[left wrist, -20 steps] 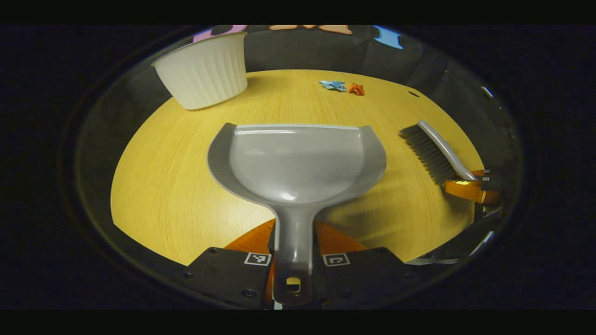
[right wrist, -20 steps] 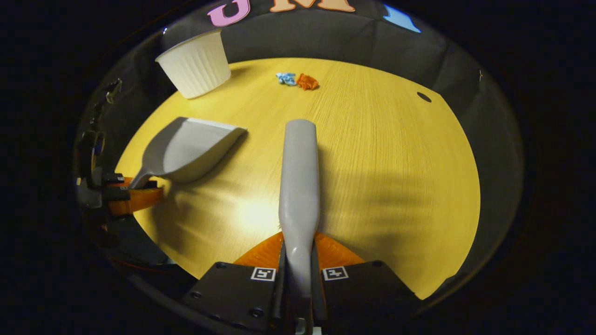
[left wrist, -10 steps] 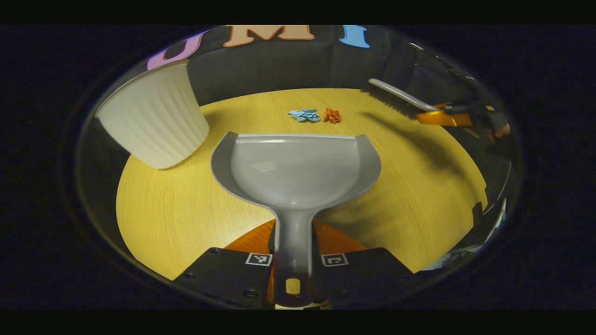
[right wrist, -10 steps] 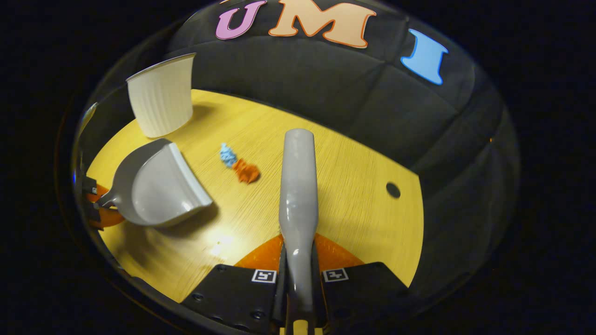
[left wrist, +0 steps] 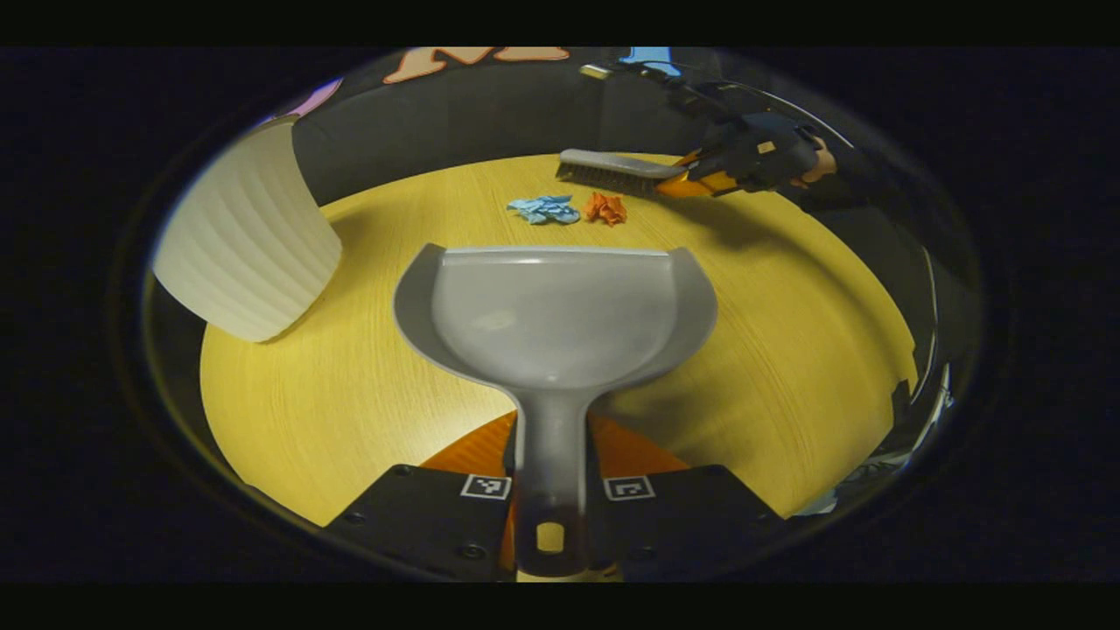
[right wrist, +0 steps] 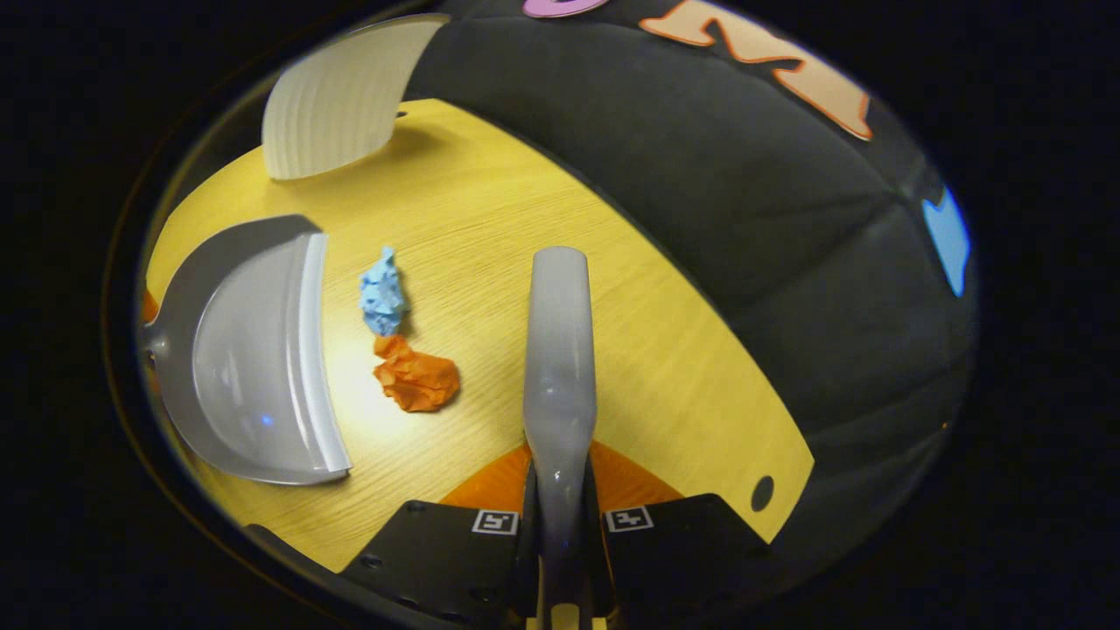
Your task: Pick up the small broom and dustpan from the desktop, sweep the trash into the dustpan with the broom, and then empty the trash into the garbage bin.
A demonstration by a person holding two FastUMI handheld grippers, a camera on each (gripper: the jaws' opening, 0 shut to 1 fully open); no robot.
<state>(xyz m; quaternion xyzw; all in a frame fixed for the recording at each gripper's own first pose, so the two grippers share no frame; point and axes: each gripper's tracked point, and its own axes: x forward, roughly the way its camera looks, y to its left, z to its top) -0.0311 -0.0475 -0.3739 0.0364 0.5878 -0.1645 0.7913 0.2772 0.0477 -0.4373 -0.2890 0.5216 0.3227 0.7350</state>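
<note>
A: Left hand-held gripper (left wrist: 549, 490)?
B: Clamped on the dustpan (left wrist: 556, 315) handle, both fingers pressing. Pan sits mid bench (left wrist: 350, 411), mouth facing the far side.
A: Right hand-held gripper (right wrist: 560, 516)?
B: Closed on the broom (right wrist: 560, 350) handle. In left gripper view the broom is at far side, bristles down, just behind the trash.
A: Trash?
B: Blue paper wad (right wrist: 382, 293) & orange paper wad (right wrist: 416, 378), touching, between pan mouth & broom.
A: Bin?
B: White ribbed garbage bin (left wrist: 245, 254), far left on bench.
</note>
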